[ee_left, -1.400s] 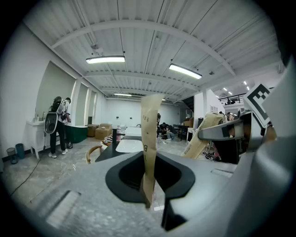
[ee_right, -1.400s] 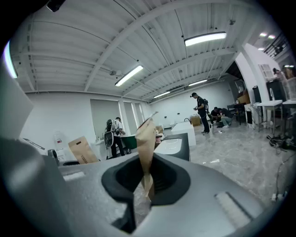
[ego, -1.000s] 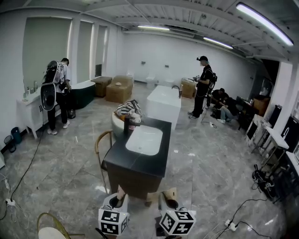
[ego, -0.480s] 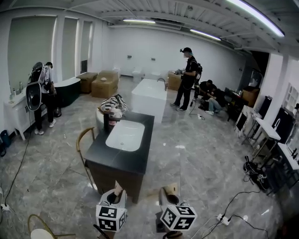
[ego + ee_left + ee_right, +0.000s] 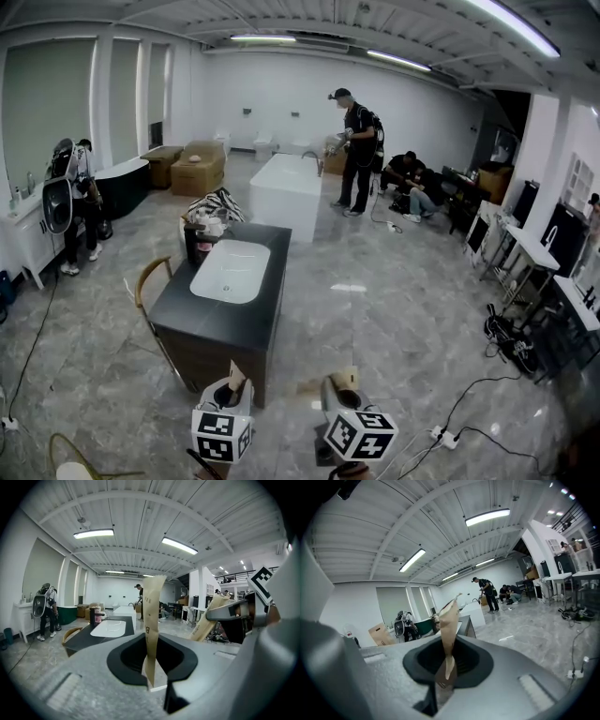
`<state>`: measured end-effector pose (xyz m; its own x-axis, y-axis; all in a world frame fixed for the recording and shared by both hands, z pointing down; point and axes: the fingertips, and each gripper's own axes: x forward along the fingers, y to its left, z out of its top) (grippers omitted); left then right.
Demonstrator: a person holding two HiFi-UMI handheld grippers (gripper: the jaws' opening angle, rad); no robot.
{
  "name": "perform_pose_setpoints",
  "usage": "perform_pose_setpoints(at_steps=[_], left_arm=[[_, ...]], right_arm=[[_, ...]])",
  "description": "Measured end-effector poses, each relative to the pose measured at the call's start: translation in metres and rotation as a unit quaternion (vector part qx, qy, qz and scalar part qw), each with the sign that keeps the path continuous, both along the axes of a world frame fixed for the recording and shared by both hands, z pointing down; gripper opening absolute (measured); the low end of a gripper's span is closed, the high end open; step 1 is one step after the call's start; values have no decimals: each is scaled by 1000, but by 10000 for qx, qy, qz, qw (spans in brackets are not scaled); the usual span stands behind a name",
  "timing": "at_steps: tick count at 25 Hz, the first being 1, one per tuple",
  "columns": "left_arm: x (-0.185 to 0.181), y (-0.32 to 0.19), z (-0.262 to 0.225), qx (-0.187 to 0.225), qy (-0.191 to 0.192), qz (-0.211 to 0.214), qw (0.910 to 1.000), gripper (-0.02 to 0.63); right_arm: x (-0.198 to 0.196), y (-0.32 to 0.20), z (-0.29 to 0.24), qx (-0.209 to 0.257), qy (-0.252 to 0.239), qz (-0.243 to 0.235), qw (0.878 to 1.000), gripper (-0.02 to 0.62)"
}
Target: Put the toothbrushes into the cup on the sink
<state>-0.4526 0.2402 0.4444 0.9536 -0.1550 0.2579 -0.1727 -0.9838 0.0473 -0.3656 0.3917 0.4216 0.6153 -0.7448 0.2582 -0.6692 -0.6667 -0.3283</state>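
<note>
A dark vanity (image 5: 192, 330) with a white basin (image 5: 230, 271) stands ahead and to the left of me. On its far left corner stand a dark cup (image 5: 192, 246) and a pinkish one beside it. My left gripper (image 5: 228, 398) is shut on a toothbrush in a brown paper sleeve (image 5: 152, 620) that sticks up between the jaws. My right gripper (image 5: 342, 394) is shut on a second brown-wrapped toothbrush (image 5: 449, 634). Both grippers hang low at the near edge of the head view, well short of the vanity. The left gripper view shows the basin (image 5: 108, 627) far off.
A wooden chair (image 5: 148, 281) stands against the vanity's left side. A white bathtub (image 5: 286, 187) lies beyond it. A person (image 5: 356, 150) stands by the tub, another (image 5: 66, 202) at the left wall, and others sit at the back right. Cables (image 5: 469, 422) trail over the marble floor.
The vanity and the room have slid leftward in the head view as my viewpoint shifts. Both grippers keep their place at the bottom edge, still holding their wrapped toothbrushes.
</note>
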Motion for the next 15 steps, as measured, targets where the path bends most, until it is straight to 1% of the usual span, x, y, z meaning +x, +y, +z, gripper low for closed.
perform_pose_setpoints(at_steps=[11, 15], left_arm=[[32, 4, 11, 18, -108, 105, 9999, 44], [52, -7, 8, 46, -18, 67, 10000, 44]], right_arm=[[33, 5, 11, 66, -120, 110, 9998, 34], [53, -5, 10, 61, -62, 93, 9999, 34]])
